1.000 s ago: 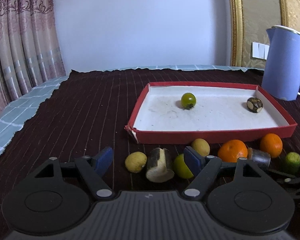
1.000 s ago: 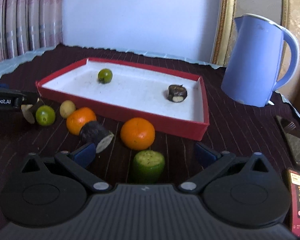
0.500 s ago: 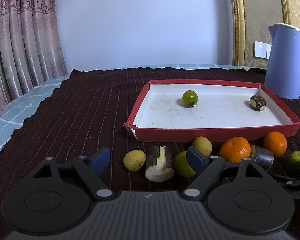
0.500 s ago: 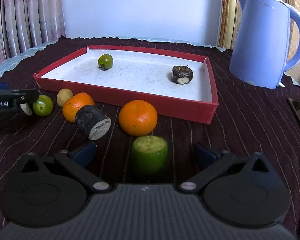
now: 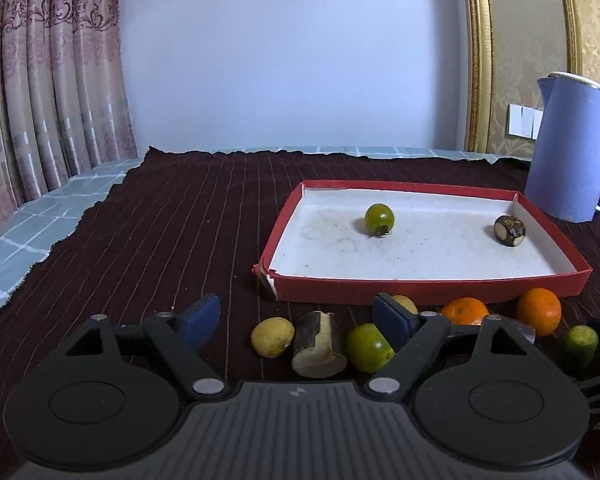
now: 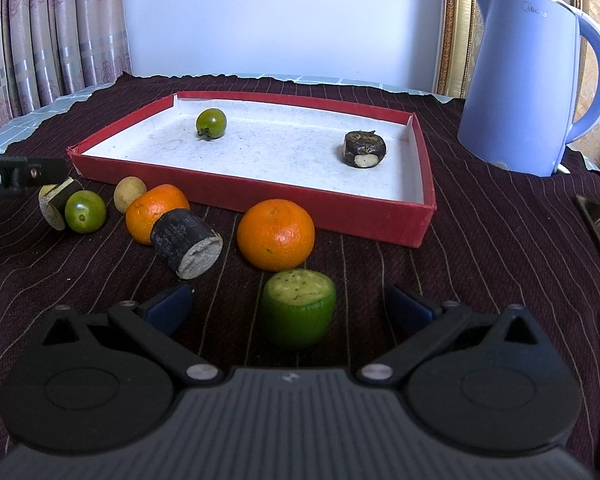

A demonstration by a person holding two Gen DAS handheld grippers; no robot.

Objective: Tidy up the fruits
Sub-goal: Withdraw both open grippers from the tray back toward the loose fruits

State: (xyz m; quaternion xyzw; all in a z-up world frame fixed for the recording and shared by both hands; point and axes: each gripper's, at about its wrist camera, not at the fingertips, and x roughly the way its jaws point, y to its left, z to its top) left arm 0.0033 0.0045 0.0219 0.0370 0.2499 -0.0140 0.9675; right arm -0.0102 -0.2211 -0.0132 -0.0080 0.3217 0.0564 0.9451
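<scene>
Dark striped cloth covers the worktop (image 6: pixel 480 248), with curtains and a pale wall behind. Nearest, the right tongs (image 6: pixel 288 304) stand wide open around a cut lime (image 6: pixel 298 308), touching neither side; it sits upright, flat cut face up, so its short axis is vertical and the sides offer a square grip. The left tongs (image 5: pixel 298 316) are likewise spread and empty, with a yellow fruit (image 5: pixel 272 337), a cane stub (image 5: pixel 318 344) and a green tomato (image 5: pixel 369 347) lying between the pads. The stub lies on its side, long axis running toward the camera, pale cut end nearest.

Just beyond the lime lie an orange (image 6: pixel 275 234) and a dark stub (image 6: pixel 186 242), tipped on its side with its cut end pointing at the right tongs, leaning against a second orange (image 6: pixel 150 210). All of these line the near wall of the red tray (image 6: pixel 260 196), probably waiting to go in. Inside the tray already rest another tomato (image 6: pixel 211 123) and a water chestnut (image 6: pixel 364 149), well apart. Farthest right stands a blue kettle (image 6: pixel 528 80).
</scene>
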